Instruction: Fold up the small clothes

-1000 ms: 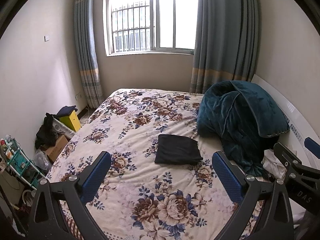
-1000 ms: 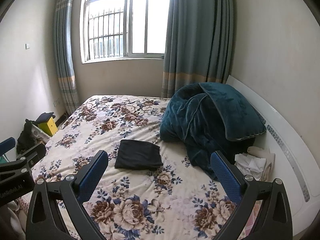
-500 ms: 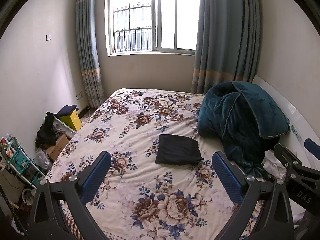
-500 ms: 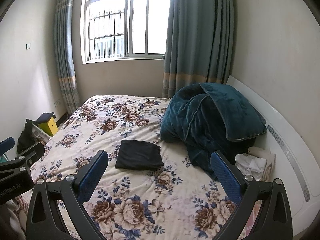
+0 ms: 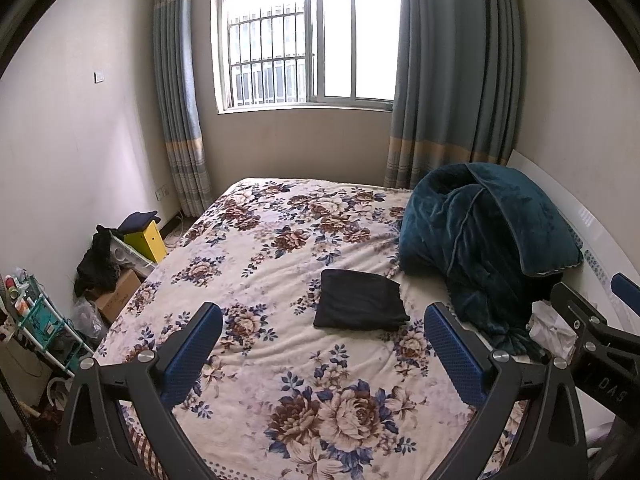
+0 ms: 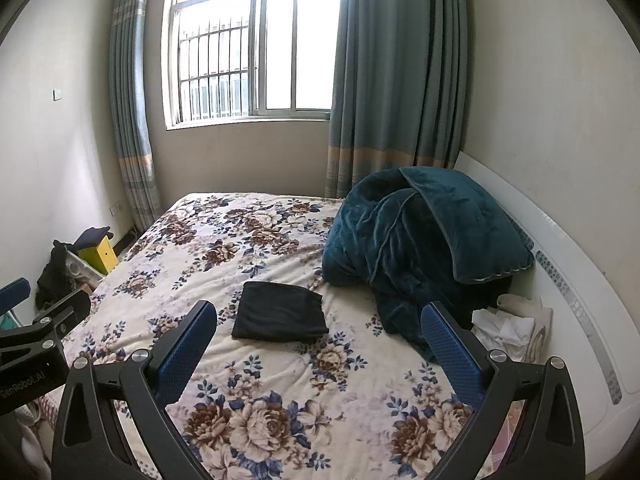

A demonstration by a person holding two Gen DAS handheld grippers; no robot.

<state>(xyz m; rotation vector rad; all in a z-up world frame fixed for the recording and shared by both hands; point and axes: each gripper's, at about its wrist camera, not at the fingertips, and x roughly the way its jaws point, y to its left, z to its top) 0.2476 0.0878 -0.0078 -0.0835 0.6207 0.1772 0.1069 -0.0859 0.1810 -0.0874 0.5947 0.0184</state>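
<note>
Both my left gripper (image 5: 322,354) and right gripper (image 6: 318,350) hang released, empty; black folded garment (image 5: 359,300) at frame centre looks finished, so next I'd fetch another.

one folded black garment (image 5: 359,301), one teal blanket (image 5: 480,240), two curtains (image 5: 180,120), one yellow box (image 5: 147,240).

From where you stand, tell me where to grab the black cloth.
Take the black cloth at its near right corner, coming low from the near side with the right gripper. It lies flat and folded on the bedspread, so only edges offer a pinch.
</note>
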